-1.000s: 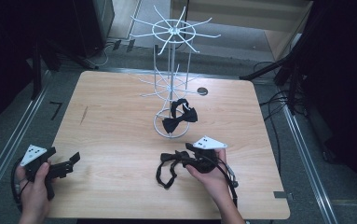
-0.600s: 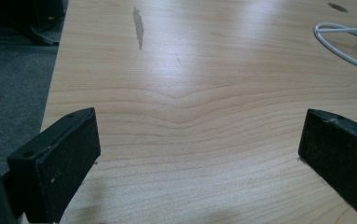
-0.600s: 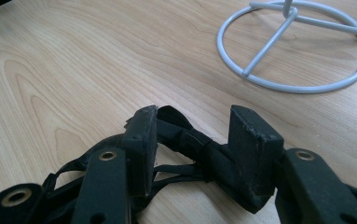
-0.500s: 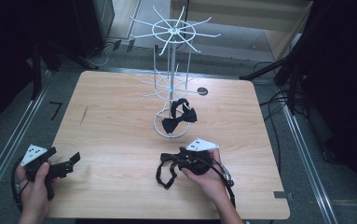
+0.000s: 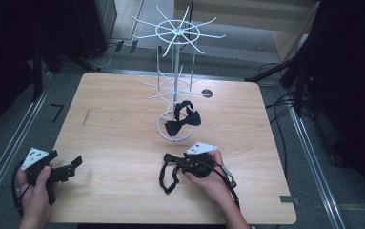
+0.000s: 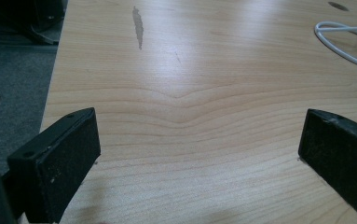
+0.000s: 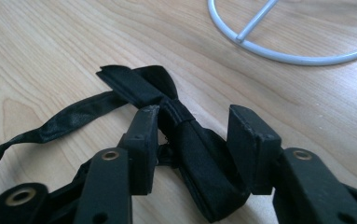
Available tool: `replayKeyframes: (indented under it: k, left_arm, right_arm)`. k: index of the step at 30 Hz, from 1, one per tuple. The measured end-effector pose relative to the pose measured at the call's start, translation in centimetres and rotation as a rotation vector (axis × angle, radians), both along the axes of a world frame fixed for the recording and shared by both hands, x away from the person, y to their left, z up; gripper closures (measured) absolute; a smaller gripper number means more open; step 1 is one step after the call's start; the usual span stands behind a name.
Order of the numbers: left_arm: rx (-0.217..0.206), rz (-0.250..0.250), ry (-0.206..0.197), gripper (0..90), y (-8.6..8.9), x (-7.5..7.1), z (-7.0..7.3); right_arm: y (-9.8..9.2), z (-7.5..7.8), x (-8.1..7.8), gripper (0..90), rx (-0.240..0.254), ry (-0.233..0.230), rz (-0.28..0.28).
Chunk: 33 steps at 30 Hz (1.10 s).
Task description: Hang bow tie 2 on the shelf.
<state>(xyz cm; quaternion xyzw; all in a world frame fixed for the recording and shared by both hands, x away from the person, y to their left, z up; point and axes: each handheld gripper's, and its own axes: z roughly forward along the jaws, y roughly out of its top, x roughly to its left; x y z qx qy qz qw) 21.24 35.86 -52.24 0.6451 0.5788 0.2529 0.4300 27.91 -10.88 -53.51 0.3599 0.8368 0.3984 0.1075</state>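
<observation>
A black bow tie [image 5: 169,158] with a looped strap lies on the wooden table [image 5: 118,119], front centre. My right gripper [image 5: 179,163] lies low over it. In the right gripper view the tie's knot [image 7: 178,122] sits between the jaws of the right gripper [image 7: 194,114], which have just been closing. The left jaw touches the knot and a gap remains at the right jaw. My left gripper [image 5: 74,166] rests open at the front left corner. Its jaws [image 6: 202,123] stand wide over bare wood.
A white wire display stand [image 5: 175,62] rises at the table's middle back, its base ring [image 7: 283,58] just beyond the right gripper. A second black bow tie [image 5: 183,119] hangs low on the stand. A small dark hole [image 5: 207,93] marks the tabletop behind it.
The right gripper has slid slightly left and down over the bow tie, and its jaws have narrowed around the knot. The left gripper has not moved.
</observation>
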Motion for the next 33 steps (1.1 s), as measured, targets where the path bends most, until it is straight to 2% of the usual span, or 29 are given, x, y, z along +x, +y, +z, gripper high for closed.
replayKeyframes:
  k: [4,7,9,13,17,18,20,21,33]
  left_arm:
    - [-0.001,0.001,-0.002,0.0,0.0,0.0,0.0]
    - [-0.001,0.000,-0.001,0.0,0.0,0.0,0.0]
    - [-0.002,0.002,-0.002,0.0,0.0,0.0,0.0]
    - [-0.002,0.002,-0.001,0.0,0.0,0.0,0.0]
    - [-0.005,0.002,0.000,0.0,0.1,0.0,0.0]
    - [-0.005,0.002,0.000,0.0,0.1,0.0,0.0]
    - [-0.005,0.001,0.002,0.0,0.1,0.0,0.0]
    - [-0.007,0.000,0.003,0.0,0.1,0.0,0.0]
    - [-0.004,-0.003,0.006,0.0,0.1,0.0,0.0]
  right_arm:
    - [0.1,0.0,-0.1,63.1,-0.017,0.006,0.011]
    - [0.3,0.0,-0.4,72.7,-0.034,0.010,0.034]
    - [0.4,0.0,-0.5,76.9,-0.025,0.023,0.036]
    - [0.5,0.1,-0.6,79.9,-0.027,0.037,0.033]
    - [0.8,0.4,-1.0,80.9,-0.044,-0.002,0.029]
    - [1.0,0.7,-1.1,81.0,-0.029,-0.024,0.022]
    - [1.0,0.9,-1.2,81.0,-0.021,-0.036,0.017]
    - [1.1,1.3,-1.5,81.0,0.000,-0.059,0.017]
    - [1.2,3.6,-2.5,80.9,0.085,-0.158,-0.009]
